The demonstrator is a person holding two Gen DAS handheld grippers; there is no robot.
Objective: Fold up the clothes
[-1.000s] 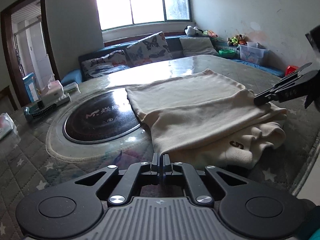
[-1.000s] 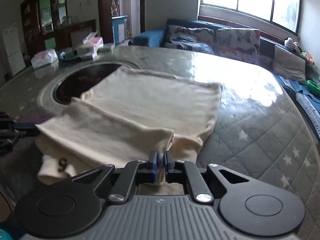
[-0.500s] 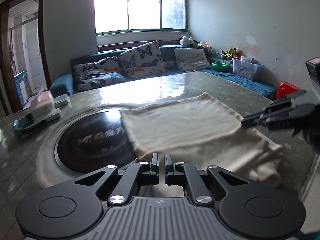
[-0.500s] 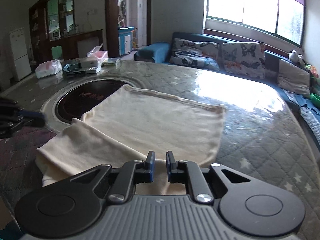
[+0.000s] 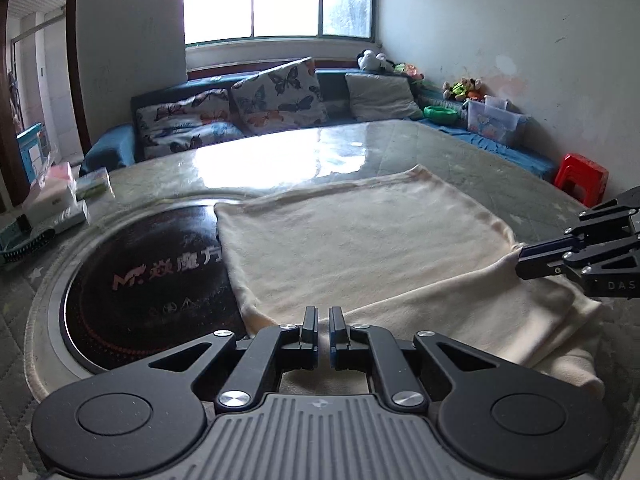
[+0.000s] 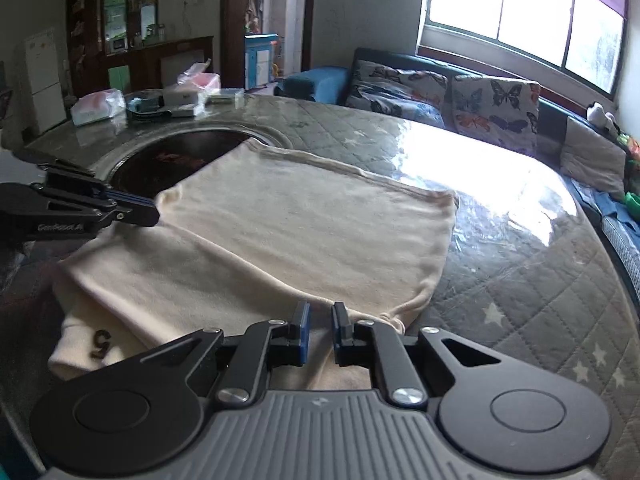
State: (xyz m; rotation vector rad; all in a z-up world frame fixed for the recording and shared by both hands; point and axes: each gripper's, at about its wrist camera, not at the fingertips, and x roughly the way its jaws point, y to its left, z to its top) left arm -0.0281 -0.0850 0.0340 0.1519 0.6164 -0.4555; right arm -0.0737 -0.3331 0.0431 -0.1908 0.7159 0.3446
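A cream garment (image 5: 360,240) lies on the round quilted table (image 5: 460,148), folded once so that an upper layer covers a lower one. Its lower layer bears a dark "5" mark (image 6: 102,342). My left gripper (image 5: 324,312) hovers at the near edge of the fold, its jaws a narrow gap apart with nothing pinched. My right gripper (image 6: 320,308) stands open over the near right corner of the garment (image 6: 300,232), holding nothing. Each gripper shows in the other's view: the right gripper (image 5: 520,260) at the fold's right end, the left gripper (image 6: 154,216) at its left end.
A black round hob (image 5: 152,280) is set into the table, partly under the garment's left side. Tissue boxes and packets (image 5: 52,200) sit at the far left of the table. A sofa with butterfly cushions (image 5: 276,96) runs behind, and a red stool (image 5: 580,176) stands at right.
Both grippers carried the garment's near edge forward over itself, then let go. Their jaws were shut on the fabric a second ago and are now apart, the right wider.
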